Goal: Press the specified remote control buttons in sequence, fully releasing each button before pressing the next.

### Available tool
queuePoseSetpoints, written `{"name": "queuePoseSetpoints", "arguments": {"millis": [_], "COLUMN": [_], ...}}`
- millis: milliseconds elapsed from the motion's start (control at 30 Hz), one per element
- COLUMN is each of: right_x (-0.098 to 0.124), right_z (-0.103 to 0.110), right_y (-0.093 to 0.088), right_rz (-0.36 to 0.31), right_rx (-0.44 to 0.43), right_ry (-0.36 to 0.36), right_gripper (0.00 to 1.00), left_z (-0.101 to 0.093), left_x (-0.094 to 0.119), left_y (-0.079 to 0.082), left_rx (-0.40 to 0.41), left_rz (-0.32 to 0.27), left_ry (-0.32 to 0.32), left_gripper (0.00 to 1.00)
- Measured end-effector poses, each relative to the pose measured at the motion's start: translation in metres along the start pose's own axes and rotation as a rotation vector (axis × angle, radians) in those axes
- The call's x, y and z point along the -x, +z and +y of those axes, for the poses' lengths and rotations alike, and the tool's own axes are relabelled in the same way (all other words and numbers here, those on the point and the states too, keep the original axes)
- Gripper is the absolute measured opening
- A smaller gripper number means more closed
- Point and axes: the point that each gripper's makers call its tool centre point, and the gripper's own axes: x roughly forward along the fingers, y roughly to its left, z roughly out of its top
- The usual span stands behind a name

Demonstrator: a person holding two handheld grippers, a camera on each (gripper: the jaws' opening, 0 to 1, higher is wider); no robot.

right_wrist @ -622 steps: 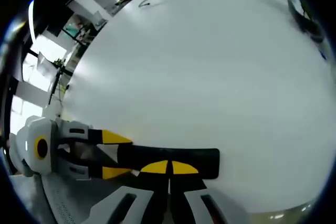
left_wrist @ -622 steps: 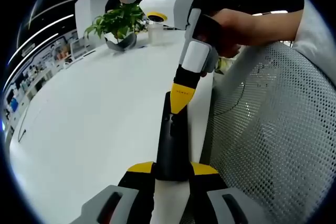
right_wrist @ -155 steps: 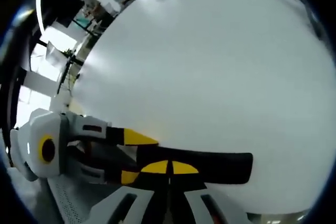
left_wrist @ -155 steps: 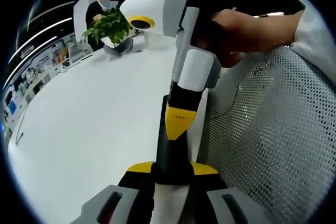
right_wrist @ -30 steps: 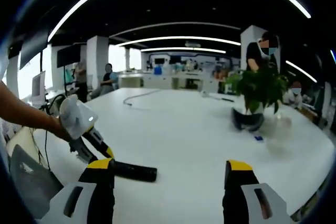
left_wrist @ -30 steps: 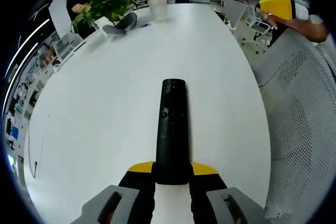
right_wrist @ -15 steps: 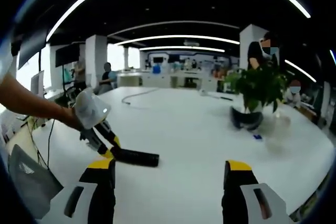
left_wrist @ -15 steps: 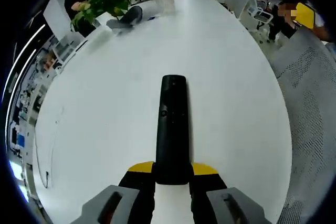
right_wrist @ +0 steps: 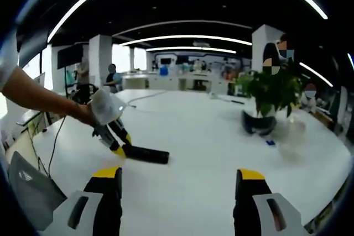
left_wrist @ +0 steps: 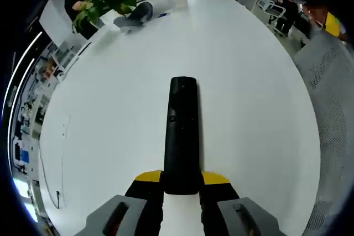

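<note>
- Left gripper view: the left gripper (left_wrist: 181,179) is clamped on the near end of the black remote (left_wrist: 182,128), which points away over the white table (left_wrist: 110,114). It looks light, stiff and smooth; gripping the narrow sides near that end seems soundest.
- Right gripper view: the right gripper (right_wrist: 181,183) stands wide apart, holding nothing, well back from the remote (right_wrist: 145,154) at left.
</note>
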Motion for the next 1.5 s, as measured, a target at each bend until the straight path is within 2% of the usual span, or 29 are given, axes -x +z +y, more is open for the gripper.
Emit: {"name": "queuePoseSetpoints", "arguments": {"millis": [300, 700, 1267, 1500], "right_x": [-0.001, -0.003, -0.006, -0.006], "right_z": [0.000, -0.002, -0.005, -0.006], "right_y": [-0.001, -0.004, -0.008, -0.010], "right_rz": [0.009, 0.019, 0.039, 0.054], "right_rx": [0.004, 0.011, 0.013, 0.012], "right_ry": [-0.003, -0.012, -0.031, -0.035], "right_gripper": [0.83, 0.83, 0.83, 0.82], "left_z": [0.027, 0.046, 0.105, 0.109], "left_x": [-0.003, -0.010, -0.013, -0.019], "left_y": [-0.005, -0.003, 0.002, 0.000], "left_rx": [0.011, -0.016, -0.064, -0.051], "left_rz": [0.024, 0.050, 0.107, 0.119], "left_ry": [0.010, 0.008, 0.042, 0.035], "left_gripper": [0.23, 0.23, 0.23, 0.23]}}
